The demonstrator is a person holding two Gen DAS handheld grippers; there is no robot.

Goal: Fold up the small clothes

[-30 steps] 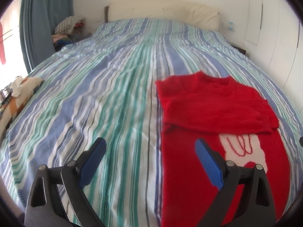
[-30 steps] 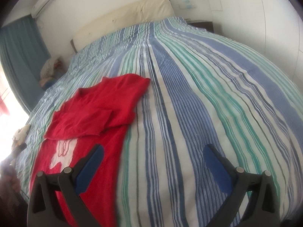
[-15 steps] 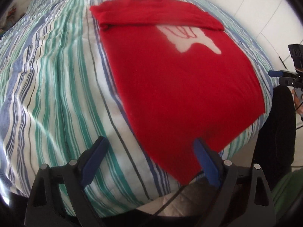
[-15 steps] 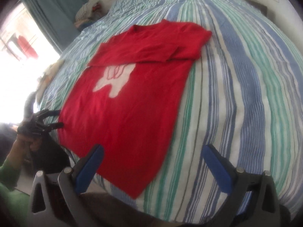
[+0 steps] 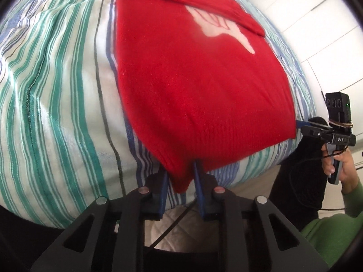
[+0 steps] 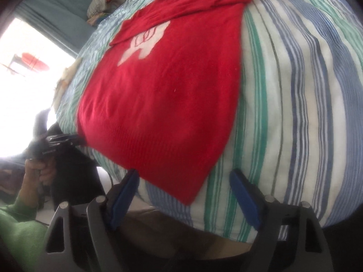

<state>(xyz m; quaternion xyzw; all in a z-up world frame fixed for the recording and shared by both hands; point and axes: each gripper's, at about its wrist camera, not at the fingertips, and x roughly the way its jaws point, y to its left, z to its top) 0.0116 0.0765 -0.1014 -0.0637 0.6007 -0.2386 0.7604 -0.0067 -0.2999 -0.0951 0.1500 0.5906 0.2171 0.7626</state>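
A red sweater (image 5: 195,86) lay flat on the striped bed (image 5: 56,90), its hem hanging at the near edge and both sleeves folded across the chest, partly covering a white motif (image 6: 145,43). The left gripper (image 5: 180,182) had its jaws closing on the hem's corner, blue pads against the cloth. The right gripper (image 6: 183,195) straddled the other corner, jaws spread but closing, not touching it. A green sleeve (image 6: 20,231) showed; the window glare washed out detail.
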